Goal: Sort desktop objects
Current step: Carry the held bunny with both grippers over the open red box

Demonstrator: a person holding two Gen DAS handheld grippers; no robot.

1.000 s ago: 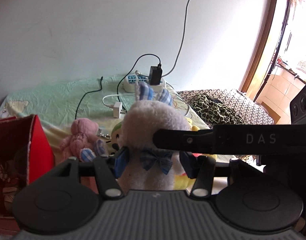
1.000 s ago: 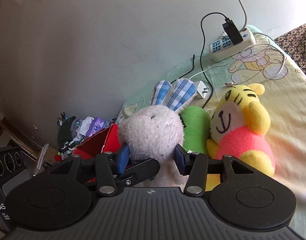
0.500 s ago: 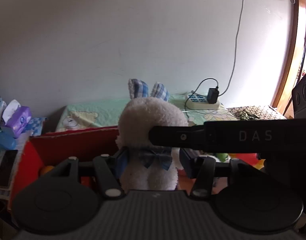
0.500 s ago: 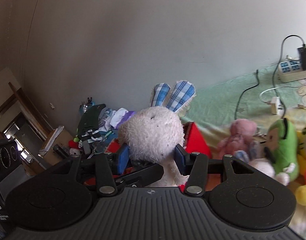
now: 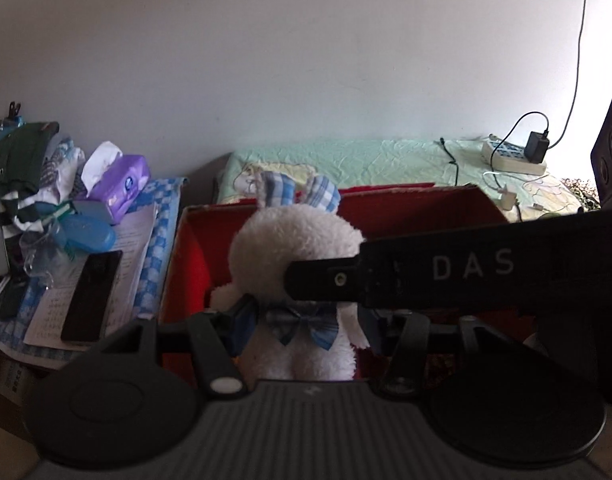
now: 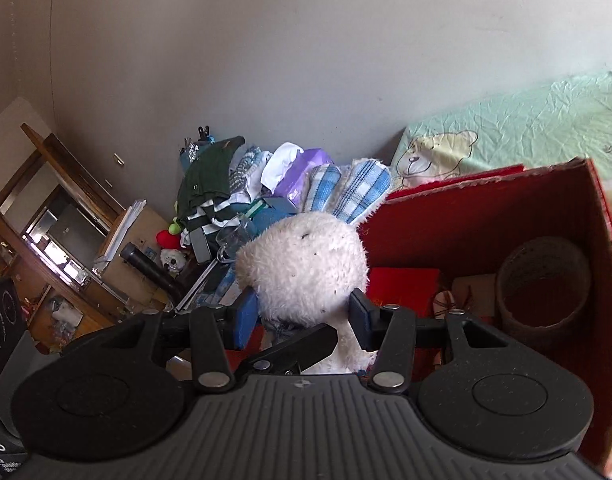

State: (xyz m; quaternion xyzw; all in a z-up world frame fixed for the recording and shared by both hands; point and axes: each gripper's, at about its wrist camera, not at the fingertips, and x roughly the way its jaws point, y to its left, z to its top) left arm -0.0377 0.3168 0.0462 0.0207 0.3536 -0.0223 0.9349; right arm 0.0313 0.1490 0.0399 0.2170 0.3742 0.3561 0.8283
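Note:
A white plush rabbit (image 5: 294,248) with blue checked ears and a blue bow is held by both grippers. My left gripper (image 5: 307,328) is shut on its body at the bow. My right gripper (image 6: 302,320) is shut on it just below the head (image 6: 302,268). The rabbit hangs over the open red cardboard box (image 5: 186,264), which also shows in the right wrist view (image 6: 485,224). The right gripper's black body crosses the left wrist view on the right.
Inside the box lie a brown tape roll (image 6: 541,280) and small packets. Left of the box are a purple tissue pack (image 5: 120,184), a black phone (image 5: 92,296), papers and piled clothes. A power strip (image 5: 513,156) with cables lies on the green sheet behind.
Both grippers have carried the rabbit left, away from the other plush toys on the bed, to a spot over the red box. Their hold on it has not changed.

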